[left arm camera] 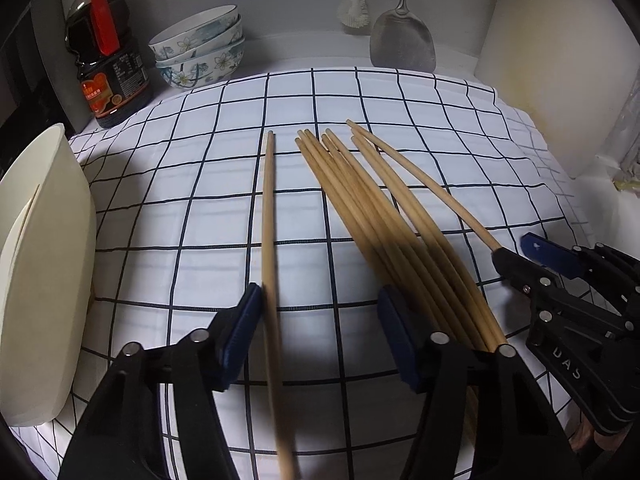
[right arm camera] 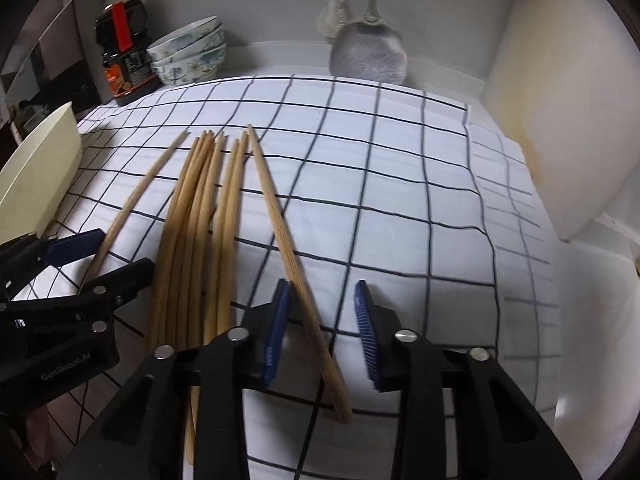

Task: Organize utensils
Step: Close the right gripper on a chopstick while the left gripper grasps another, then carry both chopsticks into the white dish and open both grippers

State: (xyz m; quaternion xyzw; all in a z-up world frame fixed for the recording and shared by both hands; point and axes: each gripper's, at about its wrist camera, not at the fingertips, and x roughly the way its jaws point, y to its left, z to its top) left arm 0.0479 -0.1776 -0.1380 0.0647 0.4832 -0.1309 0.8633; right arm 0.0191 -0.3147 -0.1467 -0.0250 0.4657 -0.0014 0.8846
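Several wooden chopsticks [left arm camera: 360, 208] lie in a loose bundle on the checked cloth [left arm camera: 180, 220]. One lone chopstick [left arm camera: 269, 220] lies left of the bundle and runs between my left gripper's [left arm camera: 320, 332] blue pads, against the left one; the jaws stand wide apart. The right-most chopstick [right arm camera: 280, 232] passes between my right gripper's [right arm camera: 322, 330] pads, close to the left pad, with a gap on the other side. The bundle [right arm camera: 200, 208] lies between the two grippers. The right gripper [left arm camera: 524, 258] shows at the right edge of the left wrist view, the left gripper [right arm camera: 104, 260] at the left of the right wrist view.
A cream plastic container [left arm camera: 40, 260] stands at the left edge. At the back left are a dark sauce bottle [left arm camera: 106, 60] and a stack of flowered bowls [left arm camera: 200, 48]. A metal spatula [left arm camera: 402, 44] and a brush [left arm camera: 354, 12] hang on the back wall. A white wall closes the right.
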